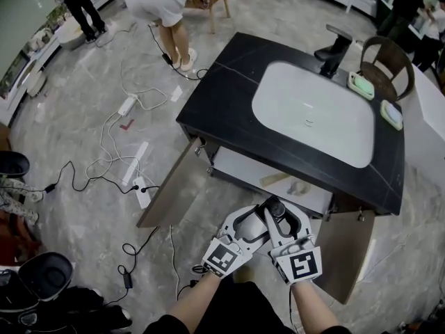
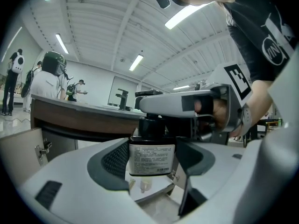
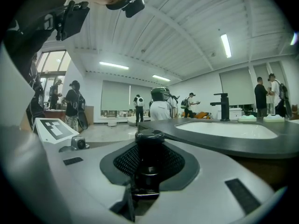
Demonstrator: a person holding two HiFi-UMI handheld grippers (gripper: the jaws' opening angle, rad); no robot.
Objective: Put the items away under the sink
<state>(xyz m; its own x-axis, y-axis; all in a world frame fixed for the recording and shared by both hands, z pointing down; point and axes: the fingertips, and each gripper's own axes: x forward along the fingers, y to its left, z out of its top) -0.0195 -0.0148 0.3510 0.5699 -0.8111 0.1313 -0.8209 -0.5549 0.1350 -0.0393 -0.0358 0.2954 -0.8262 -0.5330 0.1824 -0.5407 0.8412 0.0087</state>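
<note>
Head view: the black counter (image 1: 229, 96) holds a white sink (image 1: 313, 113) with a black faucet (image 1: 334, 51) at its far rim. Below the sink both cabinet doors (image 1: 170, 186) stand open and show a pale shelf (image 1: 243, 172). In front of the sink, just outside the open cabinet, the left gripper (image 1: 259, 219) and right gripper (image 1: 281, 218) meet at a dark bottle (image 1: 276, 206), upright between them. Cables (image 1: 115, 162) trail on the floor left of the sink.

Left gripper view: the left gripper (image 2: 152, 171) has its jaws drawn in against the sides of the bottle (image 2: 151, 155), which stands upright with its white label facing the camera. The right gripper (image 2: 156, 105) lies across the bottle's top. The counter (image 2: 70, 108) and faucet (image 2: 122, 97) show behind, above the bottle's shoulder.

Right gripper view: the right gripper (image 3: 148, 171) has its jaws narrowed onto the black cap and neck of the bottle (image 3: 149, 146). The sink (image 3: 229, 129) lies to the right, level with the cap, with the faucet (image 3: 224, 106) beyond it.
</note>
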